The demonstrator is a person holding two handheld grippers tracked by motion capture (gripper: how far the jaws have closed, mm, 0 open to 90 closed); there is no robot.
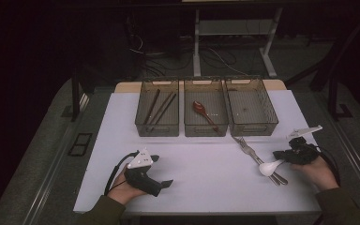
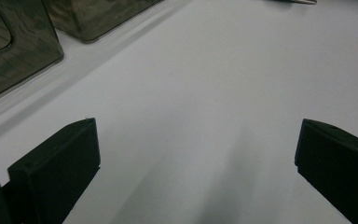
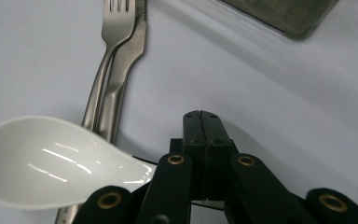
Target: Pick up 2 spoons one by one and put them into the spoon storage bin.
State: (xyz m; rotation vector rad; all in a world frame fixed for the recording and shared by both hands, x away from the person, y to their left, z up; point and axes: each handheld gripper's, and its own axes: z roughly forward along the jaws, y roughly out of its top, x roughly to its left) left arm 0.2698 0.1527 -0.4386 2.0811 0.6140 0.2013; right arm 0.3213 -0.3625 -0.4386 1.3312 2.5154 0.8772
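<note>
- My right gripper [image 3: 204, 122], jaws clenched on white spoon [image 3: 51, 161] handle, bowl above fork [image 3: 114, 46] & knife [image 3: 130, 60], near right bin [image 1: 252, 107].
- My left gripper [image 2: 196, 154]: jaws spread wide, nothing betw. them, over bare table [image 2: 223, 84].

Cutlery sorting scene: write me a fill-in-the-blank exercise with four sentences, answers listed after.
1. The right gripper is shut on the handle of a white ____.
2. The brown spoon lies in the ____ of the three bins.
3. The left gripper has its jaws ____ over bare table.
4. A fork lies on top of a metal ____.

Missing words: spoon; middle; open; knife
</note>
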